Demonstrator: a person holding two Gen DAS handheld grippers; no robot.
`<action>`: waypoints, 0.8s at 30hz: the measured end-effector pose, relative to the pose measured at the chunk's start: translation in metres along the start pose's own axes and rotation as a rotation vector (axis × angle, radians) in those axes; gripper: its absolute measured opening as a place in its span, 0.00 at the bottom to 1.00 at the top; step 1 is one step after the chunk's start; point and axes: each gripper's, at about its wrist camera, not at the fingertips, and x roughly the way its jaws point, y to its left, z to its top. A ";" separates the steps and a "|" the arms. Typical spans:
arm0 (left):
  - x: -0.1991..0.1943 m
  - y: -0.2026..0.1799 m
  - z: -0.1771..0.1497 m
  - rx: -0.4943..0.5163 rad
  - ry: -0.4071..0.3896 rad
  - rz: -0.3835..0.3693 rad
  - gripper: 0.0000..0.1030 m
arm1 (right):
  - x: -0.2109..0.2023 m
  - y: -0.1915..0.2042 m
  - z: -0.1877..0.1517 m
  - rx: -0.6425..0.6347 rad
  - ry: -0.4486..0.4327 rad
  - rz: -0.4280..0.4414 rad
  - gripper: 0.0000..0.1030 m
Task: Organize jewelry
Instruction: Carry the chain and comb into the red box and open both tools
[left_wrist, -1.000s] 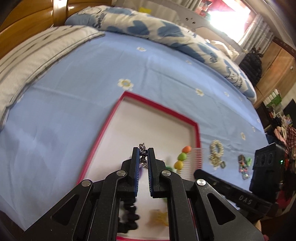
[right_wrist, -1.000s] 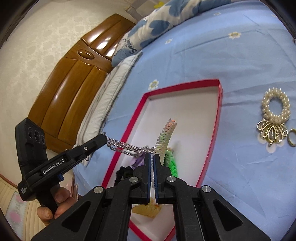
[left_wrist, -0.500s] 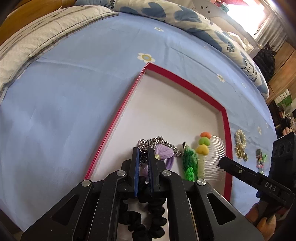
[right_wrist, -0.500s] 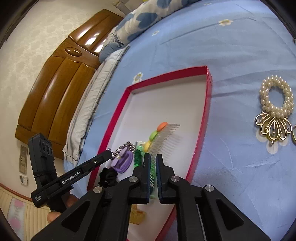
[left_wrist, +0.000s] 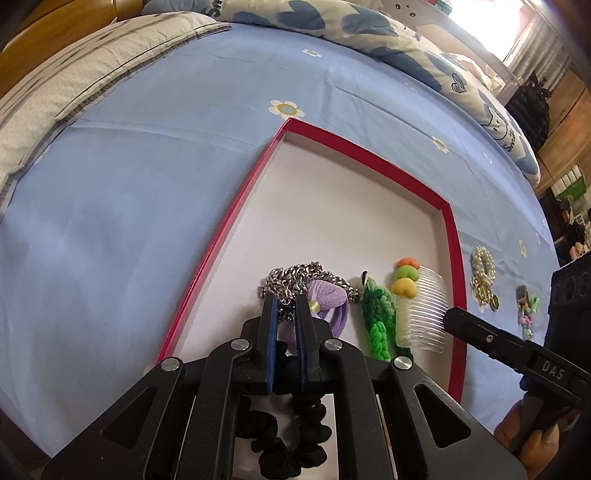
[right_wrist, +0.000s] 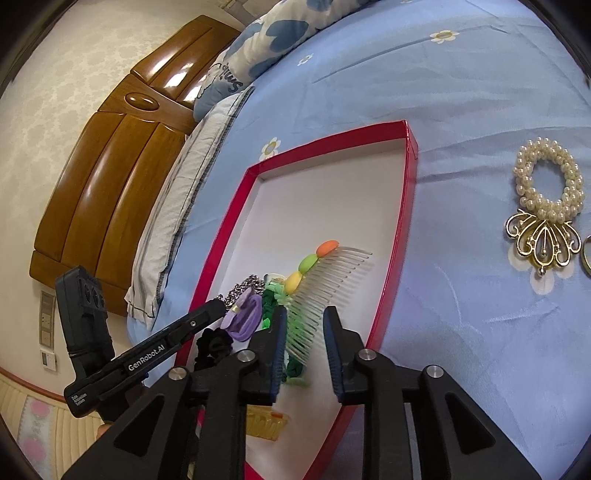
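A red-rimmed tray (left_wrist: 452, 236) (right_wrist: 408, 192) with a white floor lies on the blue bedsheet. In it lie a silver chain (left_wrist: 299, 275) (right_wrist: 242, 288), a purple hair tie (left_wrist: 328, 301) (right_wrist: 243, 315), a green braided tie (left_wrist: 376, 314), a clear comb with orange, green and yellow beads (left_wrist: 421, 306) (right_wrist: 325, 273) and a black scrunchie (left_wrist: 288, 439). My left gripper (left_wrist: 285, 306) is slightly open just over the chain's near end. My right gripper (right_wrist: 304, 325) is open over the comb's near end, apart from it.
On the sheet right of the tray lie a pearl bracelet with a gold ornament (right_wrist: 546, 206) (left_wrist: 482, 273), a ring (right_wrist: 587, 254) and a small colourful charm (left_wrist: 526, 306). A yellow clip (right_wrist: 266, 424) lies in the tray's near corner. Pillows (left_wrist: 332, 22) and a wooden headboard (right_wrist: 110, 177) lie beyond.
The chain and the comb, held stretched above the tray a second ago, now lie in it. Both grippers have opened and let go; the right has drawn back slightly.
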 end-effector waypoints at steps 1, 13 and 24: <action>-0.001 0.000 0.000 0.001 0.001 0.002 0.08 | -0.001 0.001 0.000 -0.001 -0.001 0.001 0.27; -0.011 -0.002 -0.008 0.004 0.007 -0.002 0.26 | -0.016 0.010 -0.008 -0.005 -0.021 0.012 0.30; -0.039 -0.026 -0.015 0.040 -0.031 -0.042 0.37 | -0.064 0.002 -0.020 -0.006 -0.110 0.004 0.37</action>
